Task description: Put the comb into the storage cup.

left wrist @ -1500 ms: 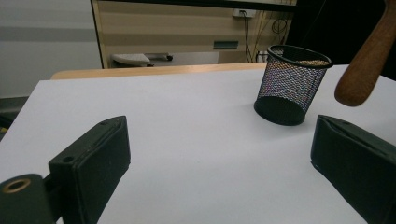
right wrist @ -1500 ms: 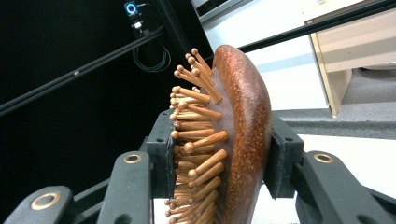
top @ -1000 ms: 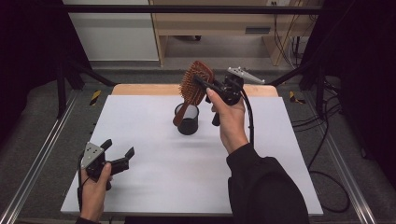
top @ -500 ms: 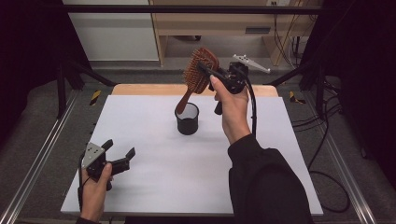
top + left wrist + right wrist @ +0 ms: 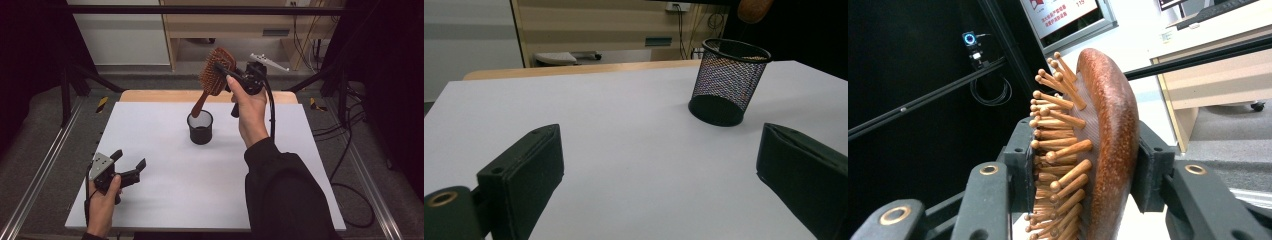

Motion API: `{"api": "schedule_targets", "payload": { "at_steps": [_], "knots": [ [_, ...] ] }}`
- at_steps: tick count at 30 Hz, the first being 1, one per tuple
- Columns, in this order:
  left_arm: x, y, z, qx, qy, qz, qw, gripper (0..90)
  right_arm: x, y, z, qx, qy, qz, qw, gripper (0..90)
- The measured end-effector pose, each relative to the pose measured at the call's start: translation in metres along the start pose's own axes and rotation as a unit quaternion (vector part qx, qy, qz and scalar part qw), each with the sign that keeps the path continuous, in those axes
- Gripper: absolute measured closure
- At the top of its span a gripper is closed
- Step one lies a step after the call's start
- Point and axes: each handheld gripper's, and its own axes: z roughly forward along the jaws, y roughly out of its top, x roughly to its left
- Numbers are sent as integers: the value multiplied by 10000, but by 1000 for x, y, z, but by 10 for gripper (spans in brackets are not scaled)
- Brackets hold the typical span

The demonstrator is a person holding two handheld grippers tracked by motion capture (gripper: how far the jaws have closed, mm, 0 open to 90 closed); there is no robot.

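step in hand: I judge I am bringing the wooden hairbrush [image 5: 216, 71] to the black mesh cup [image 5: 200, 127], handle end first; whether it goes in or comes out I cannot tell from this moment alone

right gripper [image 5: 231, 79]: my fingers [image 5: 1020, 165] are clenched on the brush head, one pad on the bristle side, the other on the smooth rounded back; the grip looks firm

brush: held in the air above and just behind the cup, tilted, head up and away from me, handle tip pointing down toward the cup's rim, not touching it as far as I can see

cup: upright on the white counter [image 5: 150, 140], near its middle; it looks empty in the left gripper view [image 5: 729, 82]

left gripper [image 5: 131, 168]: fingers released and spread wide, holding nothing; it rests low at the near left of the counter, well apart from the cup

doing it well: turn the handle closer to vertical over the opening; lower slowly; the cup is light mesh and could tip if the handle catches the rim; my left gripper could steady its wall if need be
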Motion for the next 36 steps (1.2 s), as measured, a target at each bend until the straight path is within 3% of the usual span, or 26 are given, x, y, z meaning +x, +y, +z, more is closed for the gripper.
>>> {"api": "schedule_targets", "payload": {
  "at_steps": [6, 22, 36],
  "knots": [
    [-1, 0, 0, -50, -10, 123, 9999, 57, -5, -2, 4, 33, -98, -100, 9999, 533],
    [-2, 0, 1, -24, -60, 115, 9999, 56, -8, -14, 11, 265, -203, -263, 9991, 529],
    [-3, 0, 1, -20, -96, 140, 9999, 56, -21, -33, 15, 482, -351, -204, 9980, 527]
  ]
}}
